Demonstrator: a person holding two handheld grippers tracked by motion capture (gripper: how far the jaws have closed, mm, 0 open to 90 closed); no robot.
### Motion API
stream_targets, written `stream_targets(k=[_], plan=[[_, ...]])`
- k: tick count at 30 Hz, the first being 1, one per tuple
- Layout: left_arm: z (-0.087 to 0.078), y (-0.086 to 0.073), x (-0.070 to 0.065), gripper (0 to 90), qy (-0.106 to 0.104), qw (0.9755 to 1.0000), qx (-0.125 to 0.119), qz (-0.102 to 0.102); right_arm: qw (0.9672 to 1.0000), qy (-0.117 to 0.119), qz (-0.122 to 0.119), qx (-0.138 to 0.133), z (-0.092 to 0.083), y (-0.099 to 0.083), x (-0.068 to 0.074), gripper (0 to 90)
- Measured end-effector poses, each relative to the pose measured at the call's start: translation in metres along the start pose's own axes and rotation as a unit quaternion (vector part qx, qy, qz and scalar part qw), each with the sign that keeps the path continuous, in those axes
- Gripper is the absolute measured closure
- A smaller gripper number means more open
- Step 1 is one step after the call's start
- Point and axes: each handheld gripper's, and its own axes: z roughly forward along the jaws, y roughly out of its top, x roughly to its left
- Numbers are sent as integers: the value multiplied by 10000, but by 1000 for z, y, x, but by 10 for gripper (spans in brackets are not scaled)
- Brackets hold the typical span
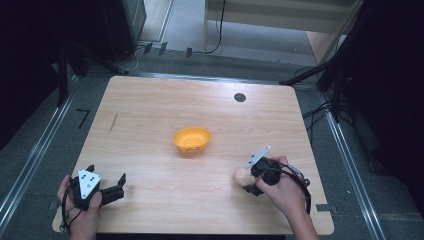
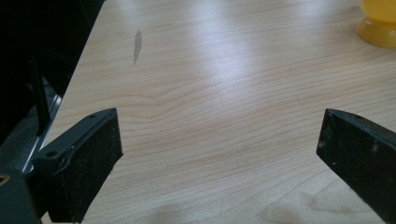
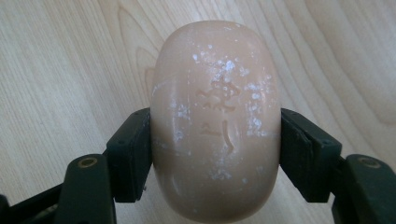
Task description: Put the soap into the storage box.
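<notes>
A peach-coloured bar of soap (image 3: pixel 215 121) with a stamped mark and white flecks sits between the jaws of my right gripper (image 3: pixel 215 154), which press on both its sides. From above, that soap (image 1: pixel 241 175) is at the table's front right, just left of the right gripper (image 1: pixel 250 184). An orange bowl (image 1: pixel 192 139) stands near the table's middle; its base (image 2: pixel 379 23) shows at the top right of the left gripper view. My left gripper (image 1: pixel 121 186) rests at the front left corner, jaws wide apart over bare wood (image 2: pixel 219 154).
The light wooden table (image 1: pixel 165 105) has a dark round hole (image 1: pixel 240 97) near its far edge and a grey smear (image 2: pixel 137 44) on its left part. Dark stands and cables surround the table on the floor.
</notes>
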Motion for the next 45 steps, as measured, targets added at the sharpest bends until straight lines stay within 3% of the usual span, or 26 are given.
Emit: stream_targets(k=[12,19,28,41,45], plan=[[0,0,0,4,-9,10000,-5,-45,9992,8,-384,-52,-9,19,-2,335],[-1,0,1,5,-49,10000,-34,-47,9978,57,-626,-226,-16,34,-9,335],[-2,-1,2,4,-177,9997,-107,-96,9962,48,-849,-210,-16,53,-13,335],[-2,-1,3,5,-225,9997,-77,-97,9922,328,-1176,-252,-12,79,-23,335],[-1,-1,3,5,-233,9997,-55,-94,9907,308,-1297,-259,-10,85,-25,335]])
